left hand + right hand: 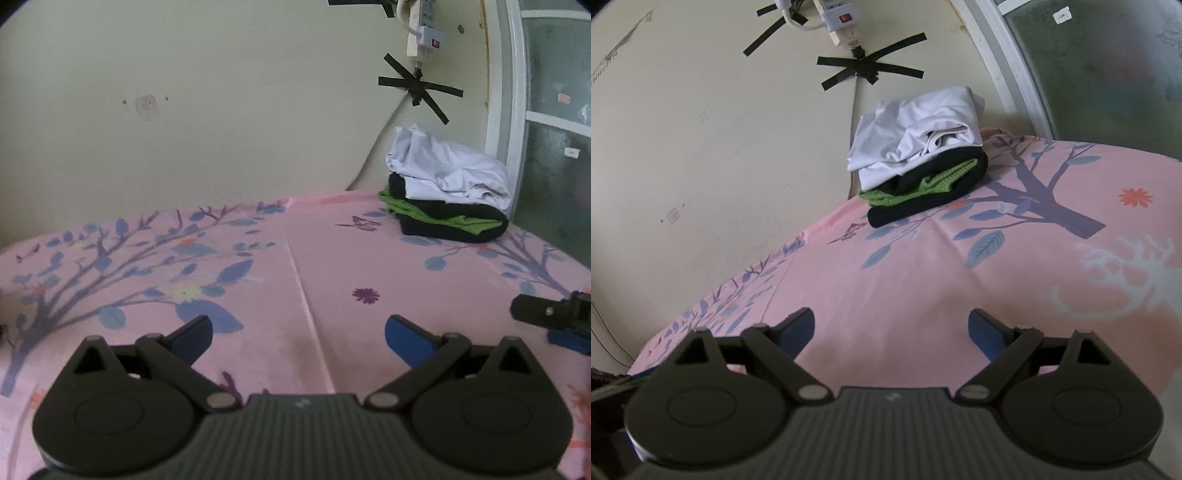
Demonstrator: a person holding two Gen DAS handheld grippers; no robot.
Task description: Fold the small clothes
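Both hand-held grippers hang over the pink flowered bed sheet (332, 266) with nothing in them: the left hand-held gripper (298, 334) has its blue fingers spread wide, and the right hand-held gripper (892, 330) is spread the same way. The clothes pile (919, 158) sits on the sheet at its far edge, touching or nearly touching the wall (184, 110), well apart from both tools. A crumpled white garment (912, 136) lies on top; beneath it are a black garment (923, 201) and a green one (886, 197), which look already folded. All of it should be light, soft and limp, sagging wherever it is not held, so a pinch on an outer hem or corner of the white piece seems best. The pile's long axis runs roughly along the wall; the white garment is too bunched to tell which way it points.
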